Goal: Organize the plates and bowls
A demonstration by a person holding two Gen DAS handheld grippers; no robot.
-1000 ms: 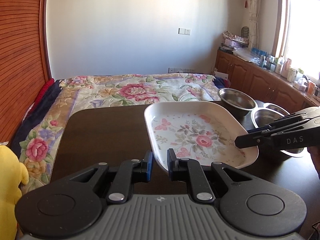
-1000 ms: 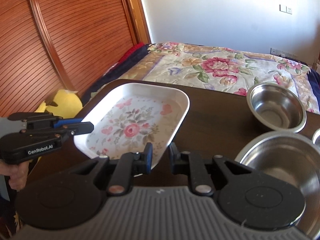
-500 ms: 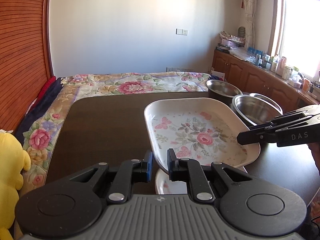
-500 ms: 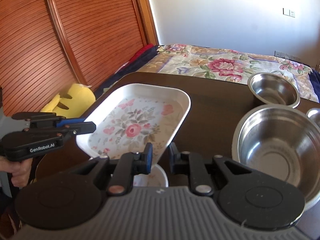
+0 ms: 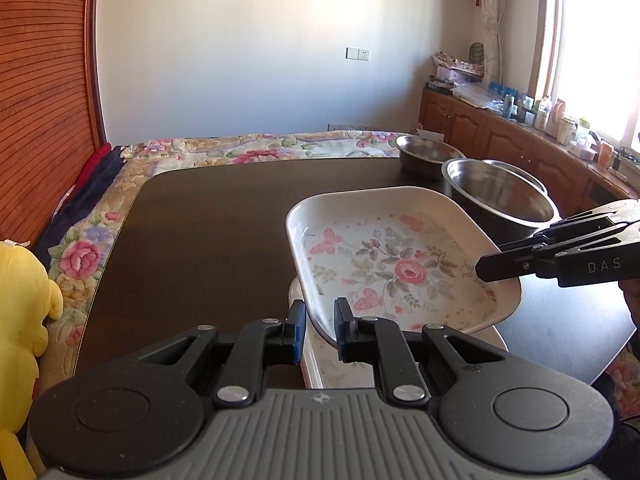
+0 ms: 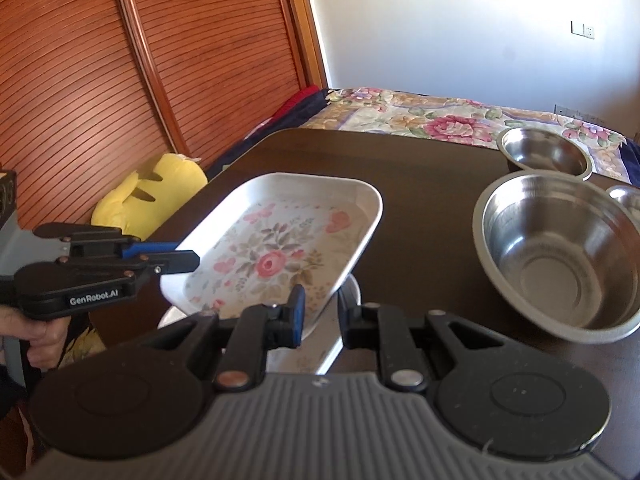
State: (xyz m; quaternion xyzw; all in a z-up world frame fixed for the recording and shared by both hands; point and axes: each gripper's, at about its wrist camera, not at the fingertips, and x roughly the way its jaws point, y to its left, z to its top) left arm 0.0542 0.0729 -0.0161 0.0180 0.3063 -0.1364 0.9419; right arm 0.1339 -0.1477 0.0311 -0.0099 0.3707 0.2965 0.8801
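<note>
Lower plate (image 5: 320, 364) mostly hidden beneath floral tray (image 5: 400, 264); third bowl (image 6: 626, 200) cut off at right frame edge; plush (image 5: 20, 312) cropped at left edge; cabinet-top clutter (image 5: 560, 120) too small to identify

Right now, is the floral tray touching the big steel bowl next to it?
Apart. In the right wrist view, a wide strip of dark table shows between the floral tray and the big steel bowl.

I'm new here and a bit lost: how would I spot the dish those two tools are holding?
Find the dark table before the bed. At its near edge, left of the steel bowls, the rectangular floral tray is held above another plate. It alone is white with pink roses.
</note>
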